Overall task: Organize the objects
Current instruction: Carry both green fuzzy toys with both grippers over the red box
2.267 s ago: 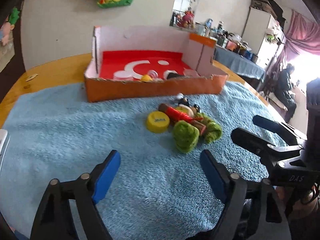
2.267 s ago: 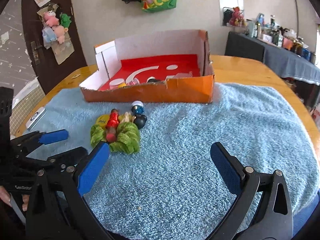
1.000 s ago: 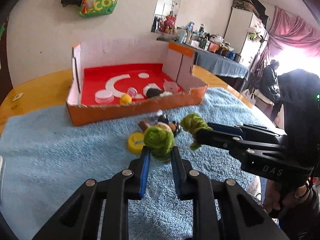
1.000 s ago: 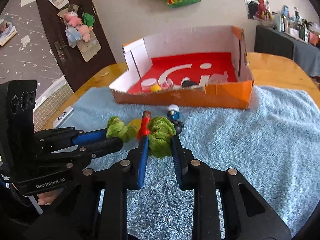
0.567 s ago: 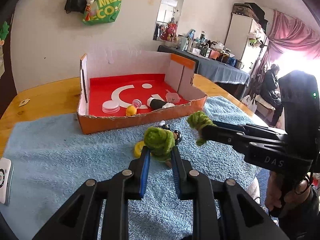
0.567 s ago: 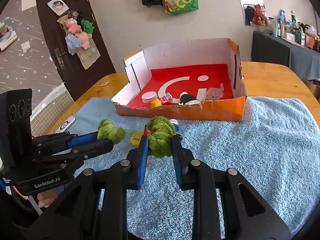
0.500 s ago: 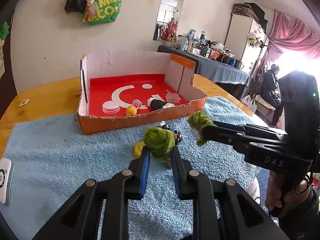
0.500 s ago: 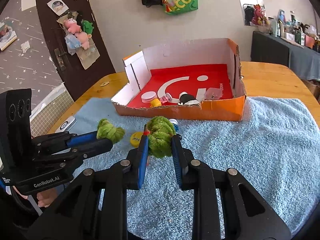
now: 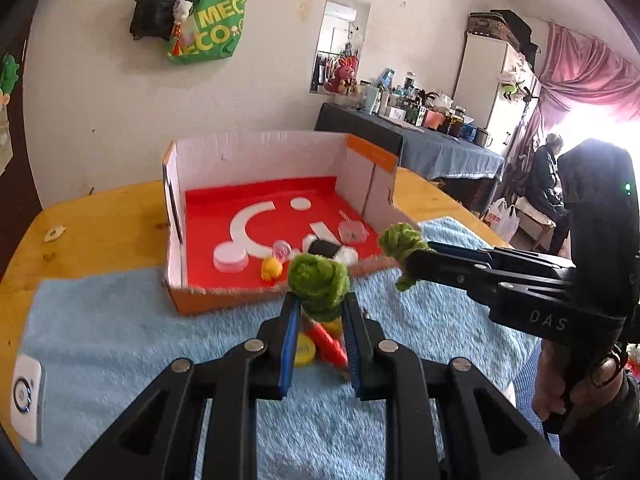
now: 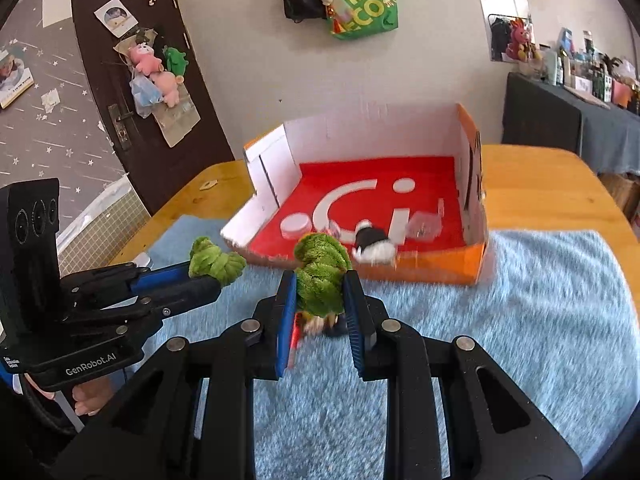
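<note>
While raised higher, green scrunchie [image 9: 319, 284] nearer box [image 9: 256, 152]

Two fuzzy green pieces [image 9: 318, 280] [image 9: 402, 246] held up off the blue towel [image 9: 120, 320], one in each tongs. Orange cardboard box [image 9: 224, 300] at 12 o'clock, red floor, holds white disc [image 9: 229, 258], yellow duck [image 9: 272, 269], black-white piece [image 9: 328, 249], clear lid [image 9: 353, 233].

left hand-held gripper [image 9: 318, 322] — black frame | blue pads | silver screws | white "GenRobot.AI" lettering
</note>
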Demonstrator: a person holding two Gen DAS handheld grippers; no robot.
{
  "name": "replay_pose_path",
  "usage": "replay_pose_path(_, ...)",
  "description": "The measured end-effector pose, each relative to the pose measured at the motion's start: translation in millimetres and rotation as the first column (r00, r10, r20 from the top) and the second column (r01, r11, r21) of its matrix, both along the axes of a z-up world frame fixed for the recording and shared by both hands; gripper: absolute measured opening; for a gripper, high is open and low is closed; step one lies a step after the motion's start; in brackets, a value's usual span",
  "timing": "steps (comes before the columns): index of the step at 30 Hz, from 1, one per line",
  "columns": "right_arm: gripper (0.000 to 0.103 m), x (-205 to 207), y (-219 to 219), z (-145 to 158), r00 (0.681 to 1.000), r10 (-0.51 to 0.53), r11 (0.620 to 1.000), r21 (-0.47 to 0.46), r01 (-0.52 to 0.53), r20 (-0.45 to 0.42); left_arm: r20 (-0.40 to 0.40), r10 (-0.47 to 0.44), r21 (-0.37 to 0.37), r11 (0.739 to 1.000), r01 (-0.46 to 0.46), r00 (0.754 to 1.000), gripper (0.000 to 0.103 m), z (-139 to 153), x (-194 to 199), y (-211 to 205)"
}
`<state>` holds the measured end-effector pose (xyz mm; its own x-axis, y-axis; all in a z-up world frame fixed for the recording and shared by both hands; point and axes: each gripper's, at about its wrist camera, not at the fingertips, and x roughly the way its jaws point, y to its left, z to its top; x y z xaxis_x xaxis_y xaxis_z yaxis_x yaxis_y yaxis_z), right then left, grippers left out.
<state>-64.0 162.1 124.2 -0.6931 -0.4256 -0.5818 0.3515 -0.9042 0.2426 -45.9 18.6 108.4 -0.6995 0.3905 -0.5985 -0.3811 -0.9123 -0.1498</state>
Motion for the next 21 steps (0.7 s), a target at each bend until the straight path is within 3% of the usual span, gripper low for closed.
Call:
replay_pose_path(11, 0.022, -83.7, 0.4, 12.6, 0.999, -0.019, 0.996, 0.093, 0.015, 0.042, 0.005, 0.015, -0.038, 0.999, -0.014, 1.000, 0.022, 16.6, -67.2, 6.8)
replay_pose_path(21, 0.022, -172.0, -11.0, -15.2, 0.982, -0.047, 0.971, 0.238, 0.002, 0.181, 0.100, 0.011, -0.124, 0.992, 0.002, 0.995, 0.022, -7.1, -143.1, 18.1)
